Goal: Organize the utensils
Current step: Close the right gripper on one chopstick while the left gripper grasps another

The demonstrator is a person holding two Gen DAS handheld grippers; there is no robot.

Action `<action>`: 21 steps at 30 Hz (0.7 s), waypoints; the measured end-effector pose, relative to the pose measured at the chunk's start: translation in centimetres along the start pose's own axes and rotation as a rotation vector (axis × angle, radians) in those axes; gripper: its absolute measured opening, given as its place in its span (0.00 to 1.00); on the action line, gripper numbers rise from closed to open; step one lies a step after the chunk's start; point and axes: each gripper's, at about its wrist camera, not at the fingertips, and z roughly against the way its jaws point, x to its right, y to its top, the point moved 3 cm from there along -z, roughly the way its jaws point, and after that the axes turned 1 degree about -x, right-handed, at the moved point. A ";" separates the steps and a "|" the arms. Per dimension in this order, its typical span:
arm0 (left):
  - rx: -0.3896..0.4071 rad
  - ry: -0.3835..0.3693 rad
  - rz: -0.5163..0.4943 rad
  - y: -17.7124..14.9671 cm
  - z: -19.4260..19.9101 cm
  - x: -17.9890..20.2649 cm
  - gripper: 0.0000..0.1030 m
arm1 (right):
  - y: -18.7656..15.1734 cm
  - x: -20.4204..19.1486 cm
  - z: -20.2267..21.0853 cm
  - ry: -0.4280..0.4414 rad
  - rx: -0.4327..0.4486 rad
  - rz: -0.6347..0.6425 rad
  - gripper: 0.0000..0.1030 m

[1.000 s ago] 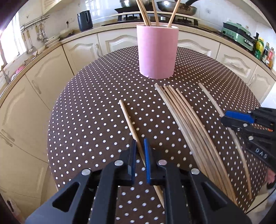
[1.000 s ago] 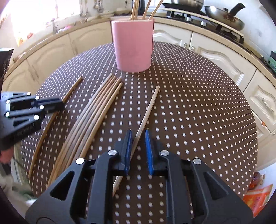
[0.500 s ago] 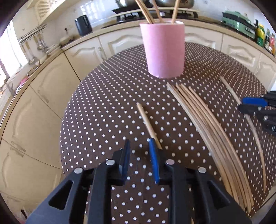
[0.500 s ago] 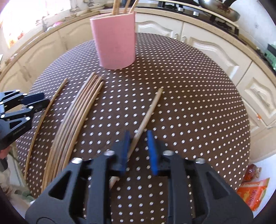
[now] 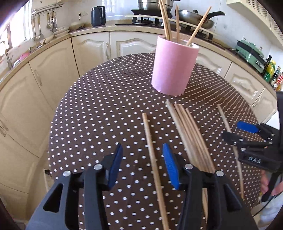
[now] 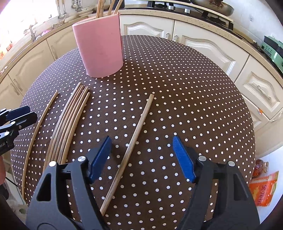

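Observation:
A pink cup [image 5: 174, 65] [image 6: 100, 46] holding several wooden chopsticks stands on the round polka-dot table [image 5: 99, 113] [image 6: 185, 88]. A single chopstick [image 5: 153, 159] lies between the jaws of my open left gripper [image 5: 143, 159]. In the right wrist view another single chopstick [image 6: 130, 146] lies between the jaws of my open right gripper [image 6: 143, 154]. A bundle of several chopsticks [image 5: 191, 136] [image 6: 70, 123] and one stray chopstick [image 5: 230, 138] [image 6: 38, 131] lie between the two grippers. Each gripper shows at the edge of the other's view.
Cream kitchen cabinets [image 5: 53, 58] and a counter ring the table. A stove with pans [image 5: 192, 16] is behind the cup. An orange packet [image 6: 263, 191] lies on the floor to the right. The table edge is close behind both grippers.
Both grippers were shut on their chopsticks and have opened wide. The chopsticks now lie loose on the table. Both grippers have lifted and tilted slightly.

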 end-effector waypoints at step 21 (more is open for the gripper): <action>0.012 0.149 0.014 -0.3 -1.8 1.1 0.07 | -1.3 -0.4 0.8 0.018 0.065 0.026 0.44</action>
